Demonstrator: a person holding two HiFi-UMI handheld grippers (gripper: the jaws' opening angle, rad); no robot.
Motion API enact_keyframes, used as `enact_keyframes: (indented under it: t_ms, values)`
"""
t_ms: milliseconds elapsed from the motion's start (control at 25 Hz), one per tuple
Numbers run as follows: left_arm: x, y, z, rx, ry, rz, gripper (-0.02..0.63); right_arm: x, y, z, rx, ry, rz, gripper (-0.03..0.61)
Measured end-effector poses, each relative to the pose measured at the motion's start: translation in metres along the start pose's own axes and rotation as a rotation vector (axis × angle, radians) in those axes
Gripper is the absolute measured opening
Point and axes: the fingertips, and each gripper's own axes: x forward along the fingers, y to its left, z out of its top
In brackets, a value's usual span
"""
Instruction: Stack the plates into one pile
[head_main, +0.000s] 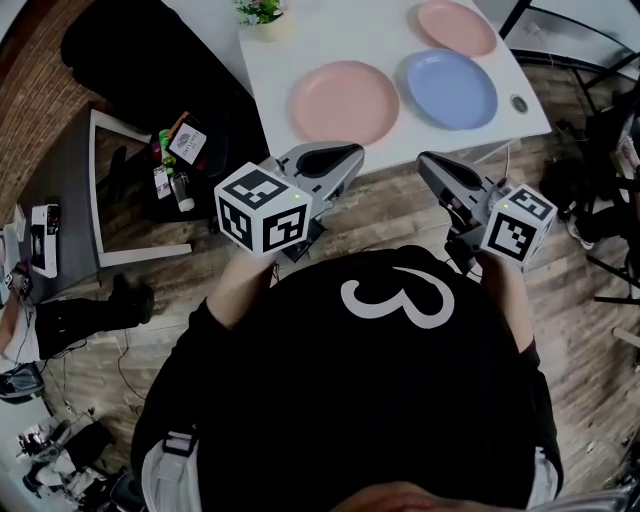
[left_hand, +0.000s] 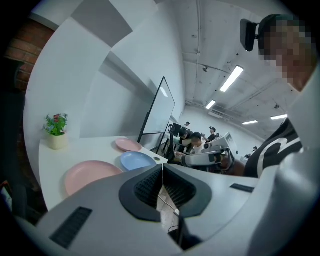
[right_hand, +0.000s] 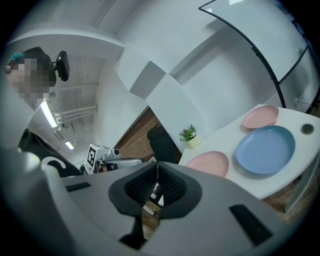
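Three plates lie apart on the table (head_main: 290, 50). The near pink plate (head_main: 345, 102) is at 12 o'clock from the left claw (head_main: 343, 157). The blue plate (head_main: 451, 88) is at 12 o'clock from the right claw (head_main: 432, 163), and the far pink plate (head_main: 456, 27) is at 12 o'clock from the blue one. No plate is on another yet, so I think the job is only starting. Both claws hang in the air by the table's near edge, and each one is pressed together with nothing in it. That could go wrong first: a closed claw that goes at a plate will only push it, and the plates look smooth, so one could slide away. The blue plate lies close to the edge at 5 o'clock, so a push there could send it to the floor. The rims are thin and low, so a claw that comes in too high may miss. A plate pinched by one rim may tip and slip out. The plant (head_main: 262, 12), at 11 o'clock from the near pink plate, stands well apart.
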Motion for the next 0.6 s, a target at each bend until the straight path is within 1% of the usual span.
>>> enact_keyframes:
  t_ms: [240, 360, 600]
  values:
    - [-0.003, 0.016, -0.005, -0.037, -0.013, 0.035, 0.017, 0.005, -0.009, 0.0, -0.012, 0.002, 0.006, 0.026]
    - [-0.005, 0.031, -0.006, -0.058, -0.014, 0.068, 0.018, 0.013, -0.02, 0.003, 0.005, 0.002, 0.002, 0.026]
    - [-0.005, 0.076, -0.003, -0.144, -0.03, 0.166, 0.023, 0.032, -0.044, 0.013, 0.036, -0.006, 0.006, 0.026]
